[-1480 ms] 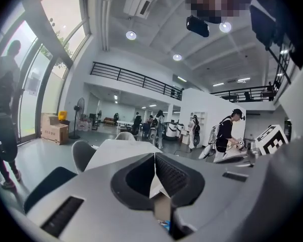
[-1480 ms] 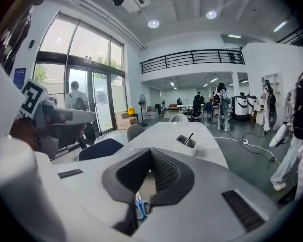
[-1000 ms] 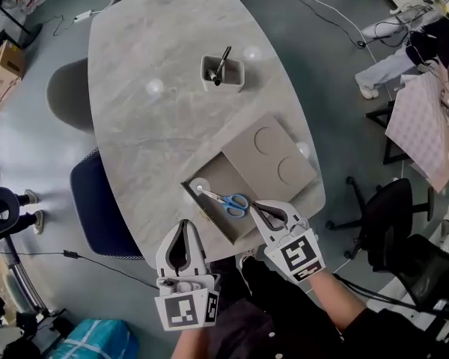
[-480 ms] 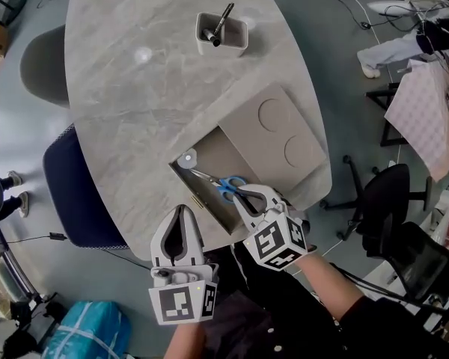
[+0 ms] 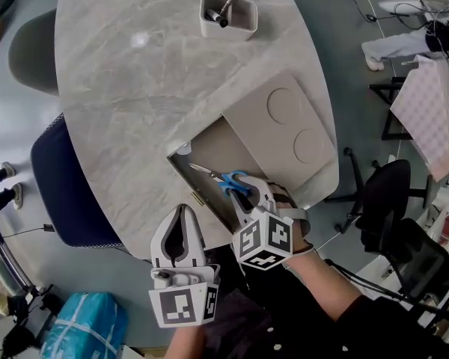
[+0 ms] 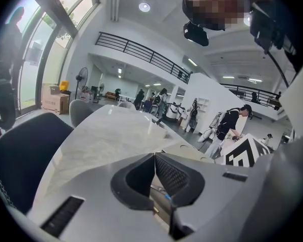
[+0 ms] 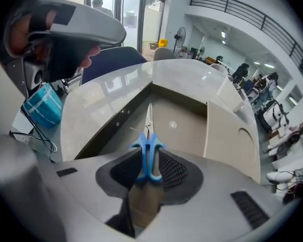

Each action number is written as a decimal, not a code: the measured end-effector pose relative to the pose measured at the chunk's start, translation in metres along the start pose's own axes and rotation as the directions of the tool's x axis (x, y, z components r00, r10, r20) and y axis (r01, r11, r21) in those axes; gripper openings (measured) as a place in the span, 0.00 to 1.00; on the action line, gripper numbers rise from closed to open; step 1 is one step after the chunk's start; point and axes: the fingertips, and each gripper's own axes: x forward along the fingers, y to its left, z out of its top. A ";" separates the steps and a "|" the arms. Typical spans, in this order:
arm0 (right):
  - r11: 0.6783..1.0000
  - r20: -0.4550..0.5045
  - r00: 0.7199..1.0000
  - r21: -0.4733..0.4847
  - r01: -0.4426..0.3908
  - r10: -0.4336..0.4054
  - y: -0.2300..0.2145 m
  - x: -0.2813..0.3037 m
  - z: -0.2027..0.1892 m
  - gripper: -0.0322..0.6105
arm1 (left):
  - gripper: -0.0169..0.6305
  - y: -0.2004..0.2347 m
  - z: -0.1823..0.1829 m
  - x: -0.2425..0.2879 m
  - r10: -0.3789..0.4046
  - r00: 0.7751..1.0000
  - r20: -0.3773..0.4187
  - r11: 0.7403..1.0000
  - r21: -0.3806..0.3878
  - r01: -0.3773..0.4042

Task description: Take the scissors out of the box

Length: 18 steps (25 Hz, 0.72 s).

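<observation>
Blue-handled scissors (image 5: 223, 178) lie in the open cardboard box (image 5: 209, 144) near the table's front edge, blades pointing left. My right gripper (image 5: 248, 194) points steeply down into the box. Its jaws have just been opening and now stand open around the blue handles (image 7: 148, 150), which fill the gap between the pads (image 7: 171, 169). The blades (image 7: 149, 119) point away from me over the box floor (image 7: 184, 122). My left gripper (image 5: 182, 212) hovers off the table's front edge, left of the box, shut and empty; its tips (image 6: 154, 156) meet.
The box lid (image 5: 284, 122) lies folded back to the right of the box. A white cup (image 5: 228, 13) with a pen stands at the table's far side. A dark blue chair (image 5: 60, 178) is tucked at the left edge, a black chair (image 5: 393, 215) at the right.
My right gripper has come down and rolled over the scissors' handles, and its jaws went from shut to open around them. The left gripper sank slightly, still shut.
</observation>
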 end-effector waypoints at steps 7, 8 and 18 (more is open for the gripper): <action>0.996 -0.093 0.993 -0.043 -0.077 0.073 0.010 0.011 -0.004 0.24 | 0.05 0.004 -0.006 0.006 0.001 1.000 -0.014 1.000 -0.015 -0.002; 0.996 -0.099 0.993 -0.047 -0.074 0.069 0.010 0.012 -0.004 0.24 | 0.05 0.004 -0.006 0.006 0.000 1.000 -0.016 1.000 -0.016 -0.001; 0.990 -0.127 0.988 -0.095 -0.105 0.092 0.016 0.016 -0.003 0.18 | 0.05 0.008 -0.013 0.014 -0.005 0.999 -0.033 1.000 -0.015 0.004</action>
